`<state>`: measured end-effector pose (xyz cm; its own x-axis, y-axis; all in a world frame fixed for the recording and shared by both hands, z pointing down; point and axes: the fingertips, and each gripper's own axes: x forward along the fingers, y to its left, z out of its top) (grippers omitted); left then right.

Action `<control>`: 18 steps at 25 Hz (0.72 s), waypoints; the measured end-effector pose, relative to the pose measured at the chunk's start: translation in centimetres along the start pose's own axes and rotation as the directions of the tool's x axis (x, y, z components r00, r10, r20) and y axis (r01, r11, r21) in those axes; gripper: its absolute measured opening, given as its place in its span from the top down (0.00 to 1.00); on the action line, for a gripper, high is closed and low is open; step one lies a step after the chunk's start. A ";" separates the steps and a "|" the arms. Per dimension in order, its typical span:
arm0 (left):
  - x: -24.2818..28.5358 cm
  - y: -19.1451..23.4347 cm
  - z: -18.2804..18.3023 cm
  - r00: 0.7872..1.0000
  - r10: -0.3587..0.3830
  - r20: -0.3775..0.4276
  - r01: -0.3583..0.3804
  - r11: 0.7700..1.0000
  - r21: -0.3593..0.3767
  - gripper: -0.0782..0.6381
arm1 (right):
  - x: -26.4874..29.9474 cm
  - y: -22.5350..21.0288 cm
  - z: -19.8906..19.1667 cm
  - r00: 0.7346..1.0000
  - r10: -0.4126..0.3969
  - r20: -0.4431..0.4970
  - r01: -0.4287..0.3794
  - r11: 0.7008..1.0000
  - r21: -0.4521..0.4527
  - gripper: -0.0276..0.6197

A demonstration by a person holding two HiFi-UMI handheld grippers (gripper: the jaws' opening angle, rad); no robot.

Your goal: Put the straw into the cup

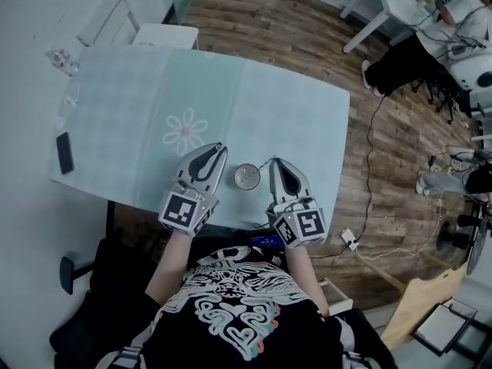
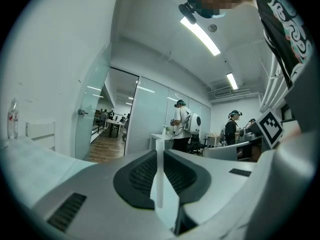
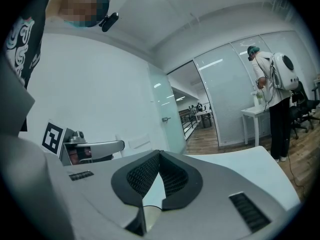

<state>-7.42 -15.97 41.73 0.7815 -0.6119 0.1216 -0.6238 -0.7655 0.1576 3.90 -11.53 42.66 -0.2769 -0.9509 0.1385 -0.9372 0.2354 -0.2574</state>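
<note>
Your left gripper has its fingers clamped on the white straw, whose tip shows past the fingertips. The cup stands on the tabletop just to its right. Your right gripper flanks it, fingers together and empty.

Both grippers held side by side, jaws pointing forward.
We find the left gripper clamped on a straw. The right gripper has its jaws closed tip to tip, with nothing between them. The left forearm and right forearm reach forward.
</note>
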 end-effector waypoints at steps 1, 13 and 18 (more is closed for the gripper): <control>0.0 -0.1 0.2 1.000 0.000 0.004 0.000 1.000 0.001 0.82 | 0.0 0.0 0.1 1.000 0.003 0.003 -0.003 1.000 0.000 0.93; -0.2 -1.5 2.1 0.996 0.078 0.032 -0.079 0.996 0.029 0.82 | 0.1 -0.4 1.7 0.994 0.098 0.038 -0.099 0.995 0.002 0.93; -1.8 -0.5 3.1 0.983 0.167 0.072 -0.163 0.985 -0.061 0.82 | 0.3 0.2 3.2 0.983 0.174 0.063 -0.174 0.985 0.000 0.93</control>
<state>-8.52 -15.09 38.43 0.6643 -0.7437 0.0751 -0.7412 -0.6423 0.1949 4.30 -12.38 39.56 -0.4215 -0.9063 0.0309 -0.8746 0.3973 -0.2780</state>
